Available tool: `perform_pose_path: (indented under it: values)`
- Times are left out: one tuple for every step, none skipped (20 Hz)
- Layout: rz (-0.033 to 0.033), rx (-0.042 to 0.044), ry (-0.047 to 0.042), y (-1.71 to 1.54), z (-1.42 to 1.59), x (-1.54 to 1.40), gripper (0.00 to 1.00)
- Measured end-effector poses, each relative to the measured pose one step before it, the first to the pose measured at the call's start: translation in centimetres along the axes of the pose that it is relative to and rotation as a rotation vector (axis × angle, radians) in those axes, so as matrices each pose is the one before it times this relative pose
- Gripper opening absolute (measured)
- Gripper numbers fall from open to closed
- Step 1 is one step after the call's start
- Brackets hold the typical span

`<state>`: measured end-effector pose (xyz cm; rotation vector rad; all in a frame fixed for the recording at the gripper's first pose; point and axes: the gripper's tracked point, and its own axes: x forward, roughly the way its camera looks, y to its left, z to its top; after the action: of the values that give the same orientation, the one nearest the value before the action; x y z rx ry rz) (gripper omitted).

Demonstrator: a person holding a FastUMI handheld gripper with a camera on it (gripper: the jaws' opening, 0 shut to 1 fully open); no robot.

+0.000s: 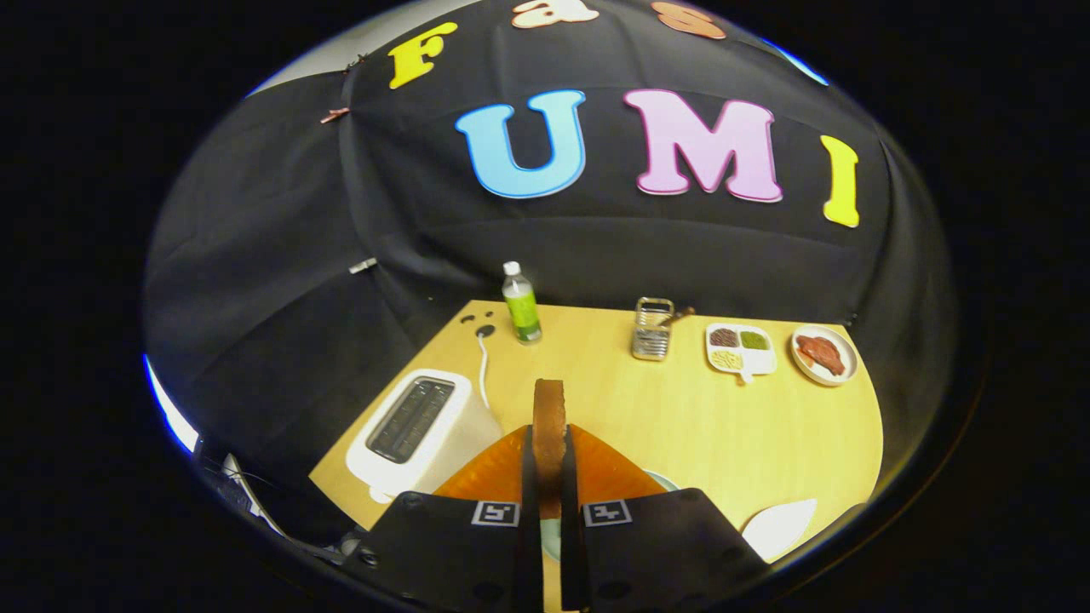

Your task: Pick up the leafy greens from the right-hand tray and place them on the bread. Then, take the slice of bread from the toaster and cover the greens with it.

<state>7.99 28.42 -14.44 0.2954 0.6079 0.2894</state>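
Clamped edge-on between the gripper's two fingers stood one bread slice; one toaster sat at ten o'clock, open tabletop beyond.

The table looks like pale wood, smooth and faintly glossy. The toaster has a smooth white plastic shell with a soft sheen (its slots are dark). The bread slice, clamped between the gripper fingers, has a rough, matt brown crust. The bottle is clear, shiny plastic. The rack is bright metal.
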Motion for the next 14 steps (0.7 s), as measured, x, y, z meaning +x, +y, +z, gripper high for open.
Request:
perform_pose_path:
  values:
    - [-0.01427, 0.01198, 0.01131, -0.987, -1.251, 0.139, 0.12]
    - [-0.01837, 0.00928, 0.01192, -0.849, -1.226, 0.277, 0.12]
    - [-0.01514, 0.00664, 0.01194, -0.898, -1.211, 0.310, 0.13]
    - [-0.01230, 0.00631, 0.00965, -0.632, -1.113, 0.320, 0.12]
    - [-0.00382, 0.01280, 0.01129, -0.285, -1.013, 0.469, 0.12]
    - [0.00687, 0.02481, 0.01241, 0.081, -0.908, 0.329, 0.13]
    - [0.01409, 0.03510, 0.01153, 0.294, -0.804, 0.431, 0.12]
    - [0.01018, 0.03666, 0.00465, 0.329, -0.576, 0.428, 0.12]
    - [0.01172, 0.02841, 0.00374, 0.222, -0.501, 0.682, 0.12]
    - [0.00996, 0.02833, 0.00576, 0.258, -0.542, 0.747, 0.12]
    - [0.00783, 0.02310, 0.00521, 0.079, -0.385, 0.499, 0.13]
    - [0.00853, 0.02936, 0.00974, 0.004, -0.453, 0.601, 0.13]
    - [0.00371, 0.03180, 0.00954, -0.224, -0.504, 0.373, 0.13]
    - [-0.00890, 0.02294, 0.00794, -0.561, -0.464, 0.460, 0.13]
